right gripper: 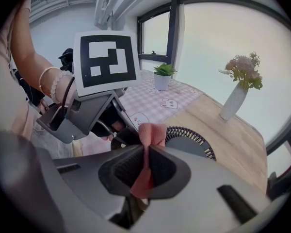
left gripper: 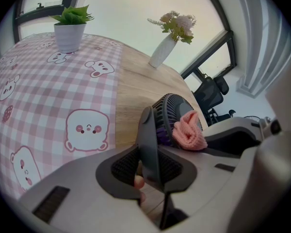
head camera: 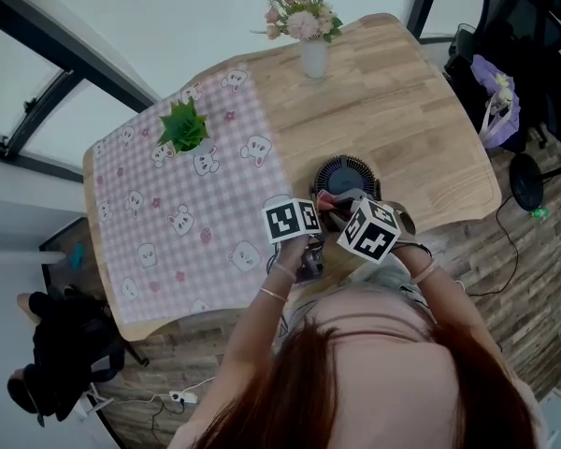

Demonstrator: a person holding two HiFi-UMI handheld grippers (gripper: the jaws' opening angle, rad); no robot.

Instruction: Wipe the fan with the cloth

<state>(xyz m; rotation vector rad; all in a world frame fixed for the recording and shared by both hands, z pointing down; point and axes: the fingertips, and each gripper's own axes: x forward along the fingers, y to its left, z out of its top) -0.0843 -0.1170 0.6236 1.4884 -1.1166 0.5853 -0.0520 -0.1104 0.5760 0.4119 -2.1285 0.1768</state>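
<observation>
A small dark round fan [head camera: 344, 176] sits near the table's front edge, its grille facing up. My left gripper [left gripper: 150, 166] is shut on the fan's dark stand [left gripper: 147, 140], holding the fan [left gripper: 174, 118] just ahead of the jaws. My right gripper [right gripper: 145, 166] is shut on a pink knitted cloth [right gripper: 151, 134], whose folded end rests against the fan's grille [right gripper: 191, 139]. In the left gripper view the cloth [left gripper: 189, 130] lies on the fan's rim. In the head view both grippers [head camera: 304, 223] [head camera: 360, 224] meet at the fan's near side.
A pink checked tablecloth [head camera: 178, 213] with bear prints covers the left half of the wooden table [head camera: 402, 110]. A small potted plant [head camera: 183, 127] stands on it. A white vase of flowers [head camera: 309, 31] stands at the far edge. An office chair [head camera: 505, 73] is right of the table.
</observation>
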